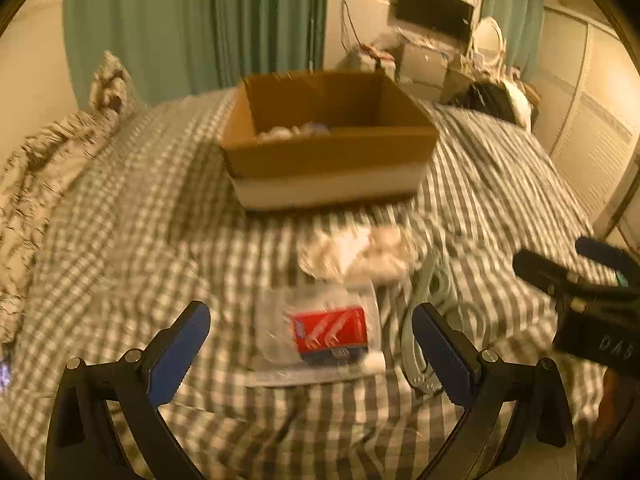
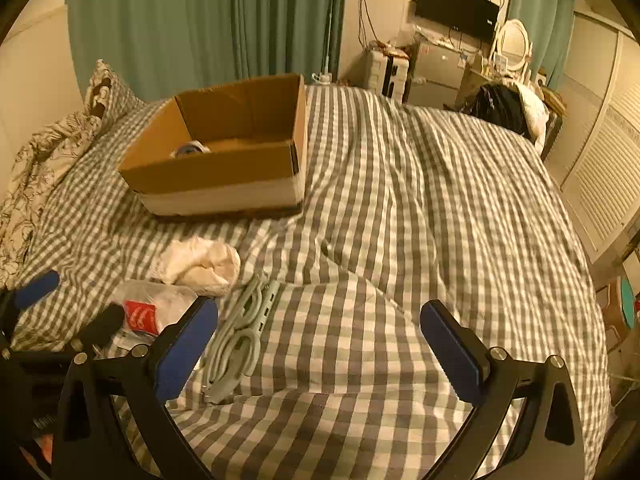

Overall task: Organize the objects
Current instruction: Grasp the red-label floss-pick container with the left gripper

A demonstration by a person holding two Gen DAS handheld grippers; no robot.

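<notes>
Now I am looking along my left gripper (image 1: pixel 312 354), and its jaws are standing wide apart with nothing pressed between them. Just under the gap, a clear plastic bag with a red packet (image 1: pixel 329 334) inside is lying flat on the checked bed cover (image 1: pixel 132 240). Beside the bag, toward the right finger, a grey power strip with its coiled cable (image 2: pixel 246 332) is lying on the cover too. My right gripper (image 2: pixel 320 350) is also standing wide open and empty, and it is hanging over a bare part of the cover, to the right of the power strip. A little farther, a crumpled white cloth (image 2: pixel 200 266) is lying just behind the bag. Beyond it, an open cardboard box (image 2: pixel 224 168) is sitting on the bed, and some small things are lying inside, but I cannot tell what they are. Green curtains (image 2: pixel 200 20) are hanging behind the bed.
</notes>
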